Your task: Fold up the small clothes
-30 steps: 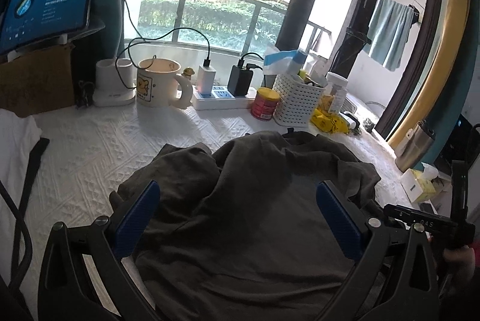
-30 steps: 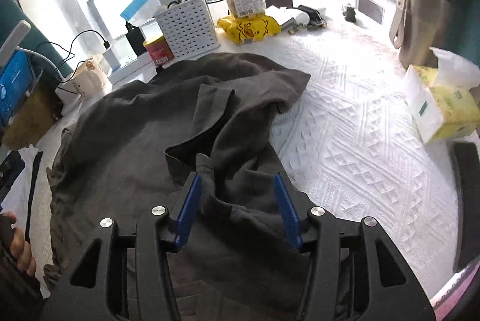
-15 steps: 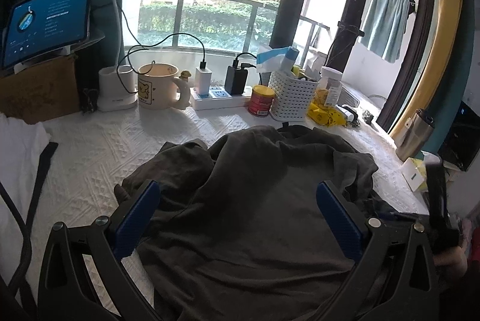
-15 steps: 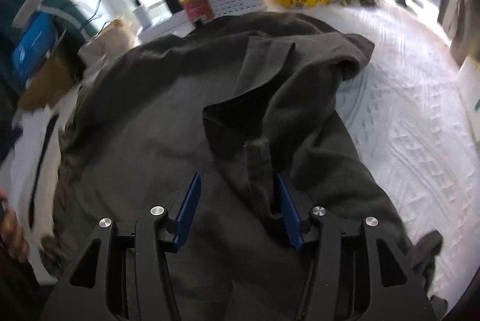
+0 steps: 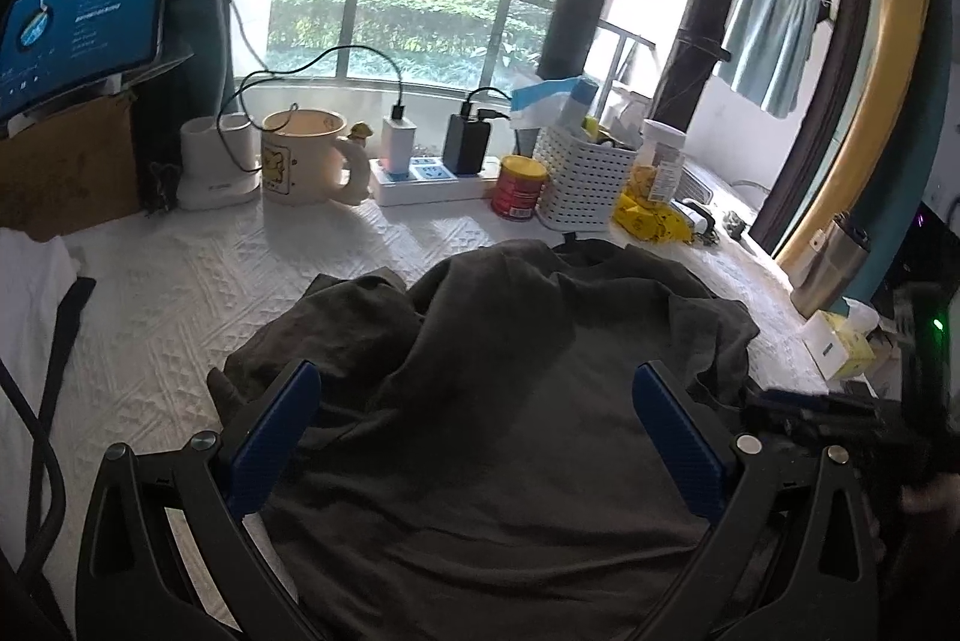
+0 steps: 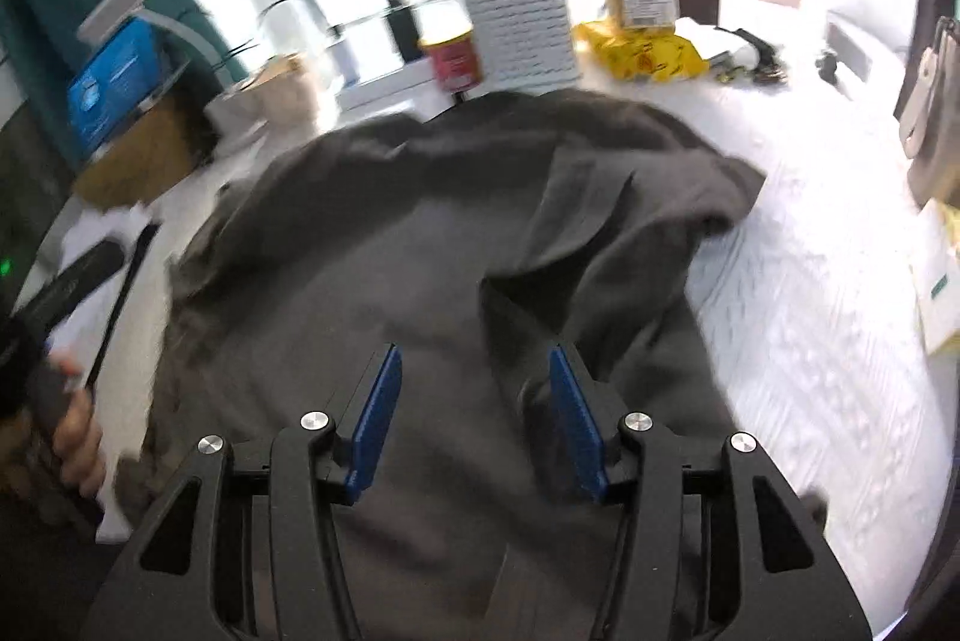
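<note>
While spread crumpled across the cloth (image 5: 180, 293), shirt (image 5: 510, 401) bunched at right edge, fold (image 6: 600, 245) doubled over. Left gripper (image 5: 474, 425) wide, empty — right gripper (image 6: 474, 419) also parted, nothing pinched. Risk: grabbing two layers at that fold, dragging the whole shirt toward basket (image 5: 585, 179) and can (image 5: 519, 188) — or closing on air.

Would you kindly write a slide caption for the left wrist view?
Open left gripper poised over a crumpled dark grey garment on a white textured tabletop.

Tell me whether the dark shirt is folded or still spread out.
Not folded: the dark shirt lies spread and rumpled on the white table cover, one flap flopped over.
</note>
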Available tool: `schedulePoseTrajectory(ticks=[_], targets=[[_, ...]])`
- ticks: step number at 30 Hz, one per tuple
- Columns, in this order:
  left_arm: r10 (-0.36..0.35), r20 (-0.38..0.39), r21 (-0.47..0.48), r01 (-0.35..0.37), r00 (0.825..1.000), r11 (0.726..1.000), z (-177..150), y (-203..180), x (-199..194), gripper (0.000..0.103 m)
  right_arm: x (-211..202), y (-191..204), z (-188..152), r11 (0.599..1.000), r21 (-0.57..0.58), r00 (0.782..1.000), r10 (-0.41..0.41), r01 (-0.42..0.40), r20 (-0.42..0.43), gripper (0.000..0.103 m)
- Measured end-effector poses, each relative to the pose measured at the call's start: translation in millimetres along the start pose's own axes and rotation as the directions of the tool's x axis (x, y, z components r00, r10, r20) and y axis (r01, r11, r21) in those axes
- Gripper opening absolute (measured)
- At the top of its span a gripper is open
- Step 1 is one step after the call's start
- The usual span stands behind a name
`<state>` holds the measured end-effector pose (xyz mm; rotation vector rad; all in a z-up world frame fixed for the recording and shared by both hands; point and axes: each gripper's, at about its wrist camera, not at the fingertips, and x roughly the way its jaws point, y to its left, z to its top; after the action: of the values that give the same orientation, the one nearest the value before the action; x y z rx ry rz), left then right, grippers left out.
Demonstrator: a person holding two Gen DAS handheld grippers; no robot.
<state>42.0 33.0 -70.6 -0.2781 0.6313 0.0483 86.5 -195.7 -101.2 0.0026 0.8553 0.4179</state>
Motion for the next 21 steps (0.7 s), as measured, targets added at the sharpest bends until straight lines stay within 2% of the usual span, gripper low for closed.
schedulePoseTrajectory(ticks=[6,9,13,21], targets=[[0.038,-0.008,-0.029,-0.038,0.999,0.999,2,22,10,0.103,35,-7,25,0.998,0.044,0.999,-0.040,0.041,-0.023,0.055],[0.055,-0.011,-0.028,-0.055,0.998,0.998,6,26,18,0.103,59,-12,35,0.998,0.057,0.997,-0.032,0.036,-0.066,0.055],[0.060,-0.021,-0.026,-0.060,0.998,0.998,12,29,30,0.103,78,-24,43,0.990,0.126,0.992,-0.053,0.067,-0.115,0.055],[0.045,-0.044,-0.030,-0.046,0.998,0.998,15,30,42,0.103,87,-21,55,0.992,0.117,0.996,-0.031,0.041,-0.090,0.055]])
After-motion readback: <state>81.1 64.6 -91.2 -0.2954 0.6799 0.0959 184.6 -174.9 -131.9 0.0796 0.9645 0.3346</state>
